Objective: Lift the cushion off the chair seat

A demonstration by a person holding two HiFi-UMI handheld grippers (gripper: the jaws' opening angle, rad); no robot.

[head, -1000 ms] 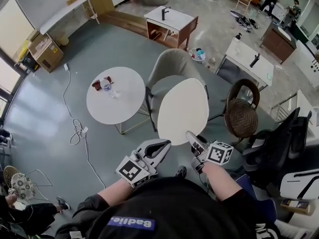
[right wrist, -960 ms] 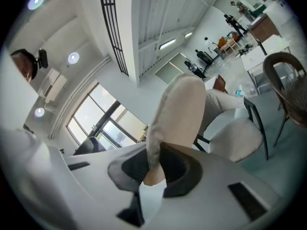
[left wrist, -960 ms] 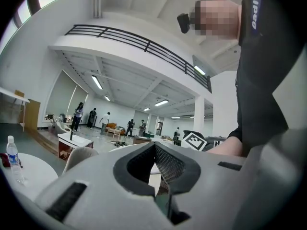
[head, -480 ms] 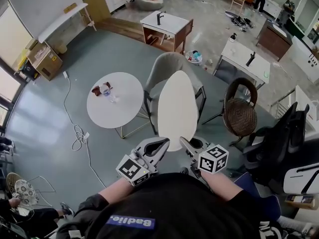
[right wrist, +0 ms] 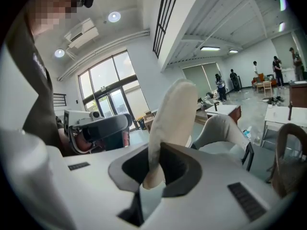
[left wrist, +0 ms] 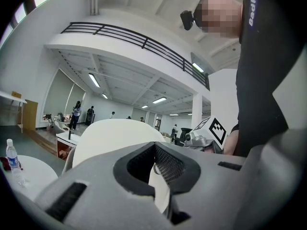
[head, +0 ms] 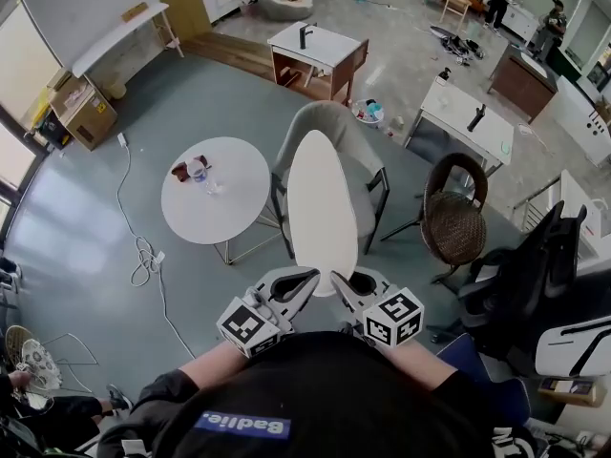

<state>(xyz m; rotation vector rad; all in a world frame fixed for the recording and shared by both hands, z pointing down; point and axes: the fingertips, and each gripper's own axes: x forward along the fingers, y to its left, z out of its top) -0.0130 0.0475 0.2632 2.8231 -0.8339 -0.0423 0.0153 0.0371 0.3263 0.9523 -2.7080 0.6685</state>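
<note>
A wide open hall with a grey floor (head: 91,227) spreads below, with workbenches and a few people far off at its back edge. Near the middle stands a round white surface (head: 234,213), and just beside its right edge is the grey chair (head: 334,127), its seat now showing bare.

The cushion (head: 322,203), a pale oval pad, hangs in the air in front of the chair's front edge, apart from the seat. A second ago its broad face lay open to the head view. It has since rolled up until it stands nearly on edge, and it has drifted toward the round surface.

Both tools grip its lower rim, close side by side. The left tongs (head: 307,279) are pinched on the rim's thin edge, and the right tongs (head: 340,281) are nipped on it too (the pad rises straight out from between them).

The lift itself looks done. What remains is probably only carrying the cushion away or setting it down.
</note>
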